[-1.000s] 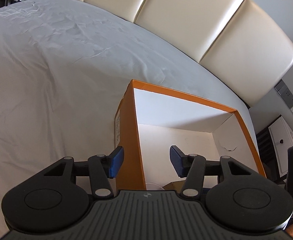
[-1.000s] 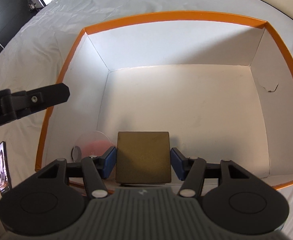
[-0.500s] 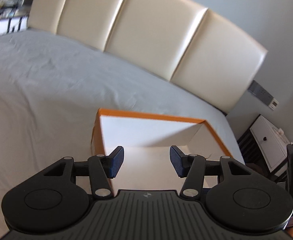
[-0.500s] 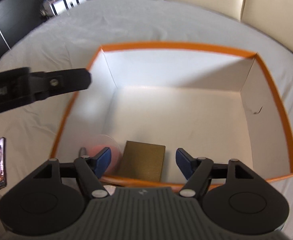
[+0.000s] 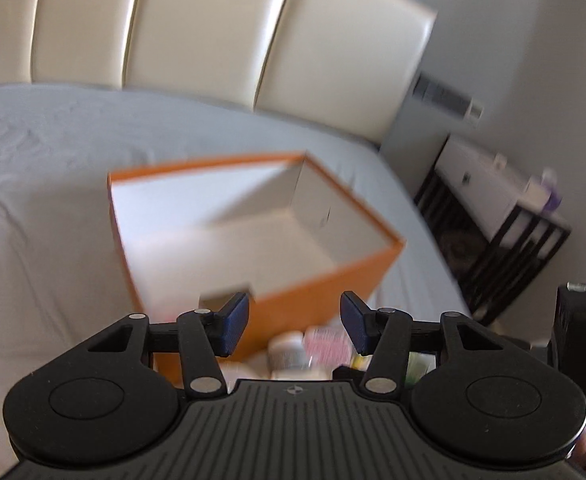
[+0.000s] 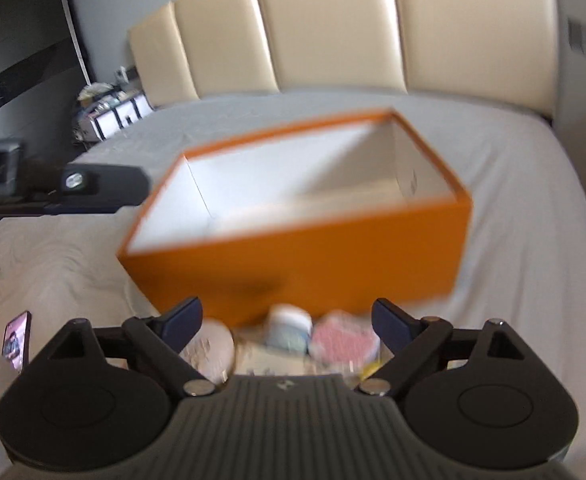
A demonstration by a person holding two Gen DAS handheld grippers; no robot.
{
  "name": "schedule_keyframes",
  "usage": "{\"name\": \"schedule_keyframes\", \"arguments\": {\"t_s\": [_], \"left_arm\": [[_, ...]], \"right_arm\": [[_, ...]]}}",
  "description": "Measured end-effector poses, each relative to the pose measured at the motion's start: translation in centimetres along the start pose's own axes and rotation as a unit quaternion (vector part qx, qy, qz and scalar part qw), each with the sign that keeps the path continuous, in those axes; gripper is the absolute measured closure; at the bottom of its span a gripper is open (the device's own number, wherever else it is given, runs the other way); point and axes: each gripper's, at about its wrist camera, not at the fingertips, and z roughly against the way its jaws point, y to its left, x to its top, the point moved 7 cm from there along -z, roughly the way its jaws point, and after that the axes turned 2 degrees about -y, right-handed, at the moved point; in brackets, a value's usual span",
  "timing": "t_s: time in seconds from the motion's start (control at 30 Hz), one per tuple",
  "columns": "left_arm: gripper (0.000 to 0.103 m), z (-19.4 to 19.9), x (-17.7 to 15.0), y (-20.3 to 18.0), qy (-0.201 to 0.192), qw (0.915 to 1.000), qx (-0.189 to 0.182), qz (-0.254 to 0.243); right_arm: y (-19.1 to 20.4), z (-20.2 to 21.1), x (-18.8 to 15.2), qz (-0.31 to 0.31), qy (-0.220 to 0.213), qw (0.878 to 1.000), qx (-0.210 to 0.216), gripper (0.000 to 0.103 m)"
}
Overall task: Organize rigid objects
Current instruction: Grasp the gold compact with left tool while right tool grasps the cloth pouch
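Left wrist view: your left gripper (image 5: 295, 322) hangs over the near edge of the orange box (image 5: 317, 280) on the bed (image 5: 33, 184), jaws partly apart with nothing between them. Inside the box, a brown block (image 5: 225, 298) shows at the near wall, half hidden behind one pad. Just outside the box, below the pads, sits a blurred cluster of small items: a white jar (image 5: 287, 348) and a pink pack (image 5: 329, 344) among them. A headboard (image 5: 197, 28) and a side table (image 5: 493, 200) fill the background.

Right wrist view: your right gripper (image 6: 287, 320) has its jaws wide apart, having just been opening, and they hold nothing. The box (image 6: 301, 256) lies ahead, its inside mostly bare as far as this angle shows. The jar (image 6: 291, 326) and pink pack (image 6: 343, 340) lie between the pads but untouched, beside a pale disc (image 6: 213, 344). A phone (image 6: 15, 338) rests on the bed at left; the left gripper's finger (image 6: 93, 188) reaches in from that side.

Judged from this, one item is packed and most of the pile is yet to go in.
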Motion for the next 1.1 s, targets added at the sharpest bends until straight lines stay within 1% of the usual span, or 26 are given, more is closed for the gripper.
{"name": "schedule_keyframes", "arguments": {"t_s": [0.03,0.1,0.13,0.2,0.27,0.33,0.37,0.47,0.5,0.57,0.6,0.63,0.67,0.7,0.73,0.77,0.8,0.83,0.9,1.03,1.07,1.1], "left_arm": [[0.043,-0.8,-1.1,0.2,0.028,0.9995,0.015,0.001],[0.044,-2.6,-3.2,1.2,0.088,0.9946,0.053,0.013],[0.044,-3.3,-4.1,1.8,0.112,0.9911,0.069,0.021],[0.044,-4.4,-5.3,3.1,0.137,0.9856,0.092,0.037],[0.044,-5.3,-5.6,4.1,0.147,0.9811,0.11,0.06],[0.043,-6.1,-5.9,5.0,0.158,0.9762,0.12,0.087],[0.042,-6.5,-5.9,5.3,0.158,0.9756,0.118,0.096],[0.042,-7.2,-6.5,5.9,0.16,0.9728,0.105,0.13],[0.042,-7.6,-6.5,6.1,0.159,0.9721,0.101,0.139],[0.042,-8.2,-6.6,6.3,0.158,0.9705,0.102,0.15],[0.042,-8.5,-6.6,6.3,0.16,0.9699,0.106,0.15],[0.042,-8.8,-6.7,6.3,0.163,0.9691,0.113,0.148],[0.041,-9.0,-6.7,6.3,0.164,0.9683,0.121,0.145],[0.039,-9.2,-6.7,6.3,0.167,0.9671,0.13,0.141],[0.035,-9.4,-6.7,6.4,0.167,0.9664,0.136,0.141],[0.026,-9.5,-6.8,6.5,0.165,0.9659,0.138,0.144],[0.023,-9.8,-6.8,6.7,0.165,0.9653,0.138,0.148],[0.021,-9.9,-6.9,6.8,0.165,0.9648,0.137,0.152],[0.014,-10.2,-7.0,7.0,0.165,0.9638,0.137,0.158],[0.013,-10.6,-7.1,7.1,0.161,0.9642,0.13,0.165],[0.012,-10.7,-7.1,7.1,0.16,0.9646,0.128,0.165],[0.013,-10.8,-7.1,7.0,0.16,0.9654,0.123,0.165]], "right_arm": [[-0.4,-0.5,-1.2,-0.019,0.018,1.0,0.008,0.024],[-0.9,-1.6,-3.4,-0.058,0.054,0.997,0.018,0.034],[-1.0,-2.2,-4.5,-0.073,0.075,0.994,0.022,0.035],[-1.1,-3.3,-6.0,-0.11,0.109,0.987,0.04,0.036],[-1.5,-4.0,-6.7,-0.146,0.135,0.978,0.067,0.036],[-2.1,-4.5,-7.1,-0.177,0.148,0.971,0.066,0.036],[-2.7,-5.0,-7.2,-0.197,0.155,0.966,0.063,0.036],[-4.4,-6.0,-7.4,-0.285,0.162,0.942,0.075,0.032],[-4.9,-6.3,-7.4,-0.316,0.159,0.932,0.082,0.03],[-5.8,-6.5,-7.9,-0.367,0.161,0.912,0.088,0.03],[-6.0,-6.8,-8.0,-0.381,0.163,0.906,0.089,0.03],[-6.2,-7.2,-7.9,-0.388,0.164,0.903,0.089,0.029],[-6.1,-7.4,-7.8,-0.386,0.163,0.903,0.089,0.029],[-5.9,-7.6,-7.7,-0.378,0.162,0.907,0.088,0.028],[-5.5,-7.7,-7.6,-0.366,0.16,0.913,0.086,0.028],[-5.1,-8.0,-7.5,-0.351,0.158,0.919,0.084,0.028],[-4.8,-8.2,-7.4,-0.336,0.156,0.925,0.081,0.024],[-4.3,-8.4,-7.3,-0.327,0.154,0.929,0.082,0.02],[-3.7,-8.9,-7.1,-0.317,0.147,0.934,0.08,0.019],[-3.1,-9.2,-7.4,-0.298,0.141,0.941,0.078,0.02],[-3.1,-9.0,-7.5,-0.294,0.141,0.942,0.078,0.021],[-2.9,-9.0,-7.5,-0.289,0.14,0.944,0.074,0.026]]}}
